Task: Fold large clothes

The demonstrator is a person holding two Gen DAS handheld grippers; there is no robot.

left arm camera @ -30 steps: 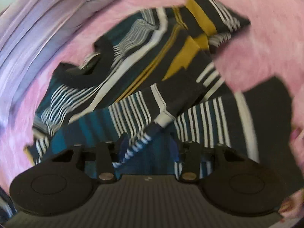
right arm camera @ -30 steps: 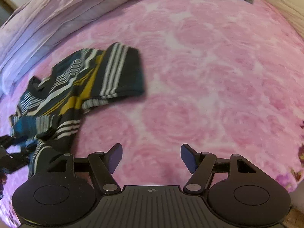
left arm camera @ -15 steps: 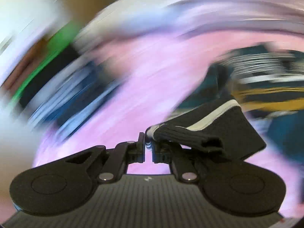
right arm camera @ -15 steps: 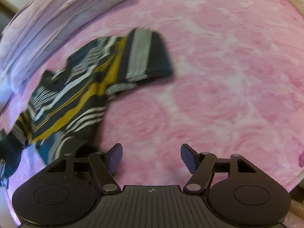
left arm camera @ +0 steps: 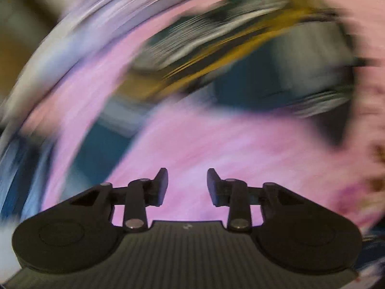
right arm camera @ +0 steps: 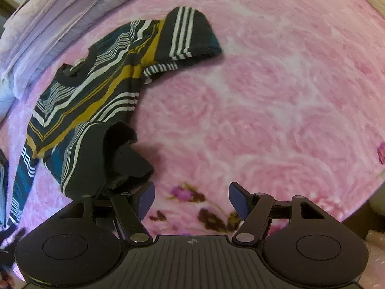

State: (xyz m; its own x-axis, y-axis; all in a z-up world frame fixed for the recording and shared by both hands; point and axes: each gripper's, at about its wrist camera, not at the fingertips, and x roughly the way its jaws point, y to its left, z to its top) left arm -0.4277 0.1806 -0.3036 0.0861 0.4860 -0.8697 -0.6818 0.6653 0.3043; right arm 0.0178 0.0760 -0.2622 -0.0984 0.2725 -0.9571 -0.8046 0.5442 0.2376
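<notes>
At far left a pale lilac quilt (right arm camera: 48,21) borders the pink rose-patterned blanket (right arm camera: 276,101). The striped shirt (right arm camera: 96,89) lies crumpled on the blanket's left side. Both the left gripper (left arm camera: 186,184) and the right gripper (right arm camera: 191,200) gape apart — holding nothing.

A striped sweater (right arm camera: 96,101) lies crumpled on the pink floral bedspread (right arm camera: 276,96)

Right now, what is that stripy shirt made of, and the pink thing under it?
The striped shirt looks like soft knitted fabric, probably cotton jersey: matte, limp, and crumpled into folds, with a ribbed dark cuff. The pink blanket looks like fuzzy fleece or plush: its rose swirls look pressed into a soft nap and nothing shines. Both are guesses from looks alone.
</notes>
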